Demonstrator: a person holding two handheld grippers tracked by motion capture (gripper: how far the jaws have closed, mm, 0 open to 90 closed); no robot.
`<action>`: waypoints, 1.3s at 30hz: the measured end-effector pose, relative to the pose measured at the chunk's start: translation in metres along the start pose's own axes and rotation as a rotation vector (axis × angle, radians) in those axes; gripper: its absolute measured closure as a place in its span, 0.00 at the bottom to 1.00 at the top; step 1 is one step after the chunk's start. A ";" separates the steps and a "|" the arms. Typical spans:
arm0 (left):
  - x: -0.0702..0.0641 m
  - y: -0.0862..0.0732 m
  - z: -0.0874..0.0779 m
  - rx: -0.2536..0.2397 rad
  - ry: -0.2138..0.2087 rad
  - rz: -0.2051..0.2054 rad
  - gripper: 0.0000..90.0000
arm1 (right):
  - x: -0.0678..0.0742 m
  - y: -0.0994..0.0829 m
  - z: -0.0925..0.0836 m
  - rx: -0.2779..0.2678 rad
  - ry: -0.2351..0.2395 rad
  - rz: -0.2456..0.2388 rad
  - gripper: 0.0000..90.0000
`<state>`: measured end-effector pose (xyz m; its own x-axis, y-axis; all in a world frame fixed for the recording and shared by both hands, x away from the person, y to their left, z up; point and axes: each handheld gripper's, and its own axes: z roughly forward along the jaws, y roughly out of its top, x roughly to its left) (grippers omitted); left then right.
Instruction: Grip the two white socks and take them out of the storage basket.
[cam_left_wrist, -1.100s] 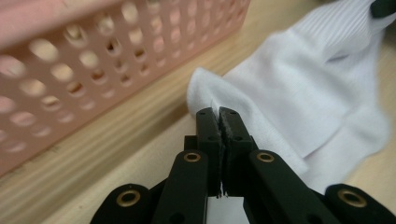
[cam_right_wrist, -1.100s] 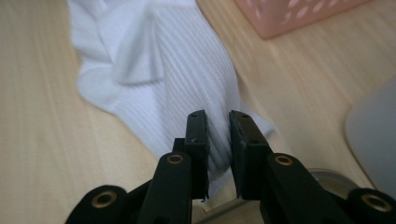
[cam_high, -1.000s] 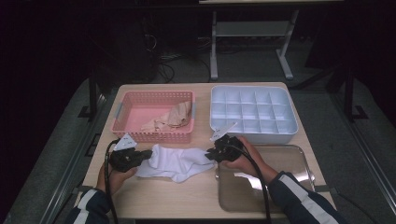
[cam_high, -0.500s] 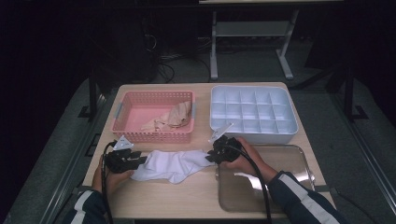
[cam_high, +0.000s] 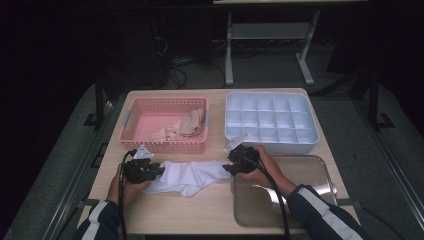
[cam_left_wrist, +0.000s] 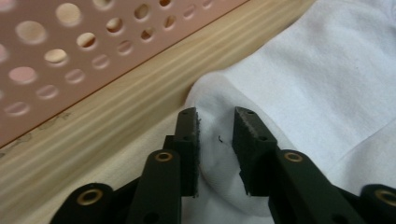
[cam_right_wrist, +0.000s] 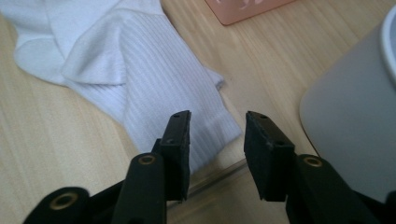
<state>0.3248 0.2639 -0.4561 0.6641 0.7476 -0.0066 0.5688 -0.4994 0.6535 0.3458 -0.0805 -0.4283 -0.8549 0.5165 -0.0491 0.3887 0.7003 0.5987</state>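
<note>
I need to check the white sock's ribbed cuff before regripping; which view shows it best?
The right gripper view: the white sock's ribbed cuff lies close before the right gripper. The high view shows the whole sock small, no ribbing. The left gripper view shows its other end, bunched between the left gripper's fingers.

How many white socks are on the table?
1 that I can tell: white sock lies flat between the two grippers, in front of the pink basket. A second could hide folded underneath.

White sock (cam_high: 187, 176) flatter; right gripper (cam_high: 231, 167) fingers wider.
</note>
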 end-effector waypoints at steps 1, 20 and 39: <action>-0.001 0.001 0.000 0.003 -0.003 0.013 0.85 | 0.002 0.000 -0.002 -0.011 0.031 0.004 0.72; -0.001 0.010 -0.035 -0.121 -0.013 0.015 0.98 | 0.009 -0.002 0.011 0.008 0.104 -0.060 0.99; 0.005 -0.002 -0.045 -0.143 -0.016 -0.046 0.98 | 0.014 0.005 0.024 -0.001 0.112 -0.078 0.92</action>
<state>0.3049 0.2879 -0.4229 0.6471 0.7607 -0.0508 0.5247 -0.3961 0.7535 0.3438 -0.0573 -0.4454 -0.9156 0.4021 -0.0066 0.3188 0.7357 0.5976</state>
